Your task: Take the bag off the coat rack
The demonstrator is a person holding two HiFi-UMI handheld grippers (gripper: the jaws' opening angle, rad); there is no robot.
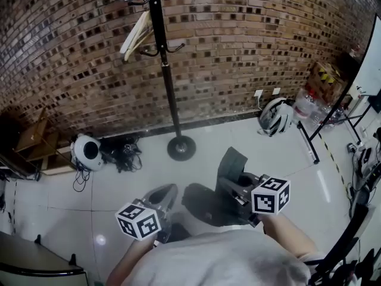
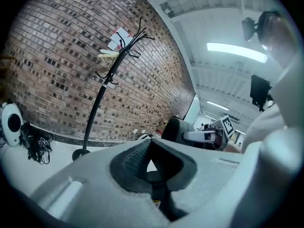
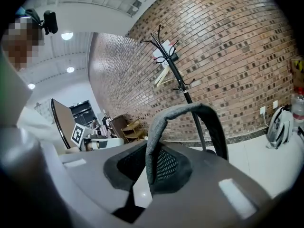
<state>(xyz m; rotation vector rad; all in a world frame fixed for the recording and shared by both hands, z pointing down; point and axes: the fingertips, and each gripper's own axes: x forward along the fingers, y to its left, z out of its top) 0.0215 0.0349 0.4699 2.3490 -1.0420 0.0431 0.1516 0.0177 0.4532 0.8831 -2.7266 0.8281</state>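
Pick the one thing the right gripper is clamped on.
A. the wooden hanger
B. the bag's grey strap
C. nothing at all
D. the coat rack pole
B: in the right gripper view, the grey strap loops up from between the shut jaws of the right gripper, while the coat rack stands apart by the wall.

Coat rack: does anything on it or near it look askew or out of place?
A pale hanger hangs steeply tilted on the coat rack, not level. Left of its base, black cables lie tangled on the floor.
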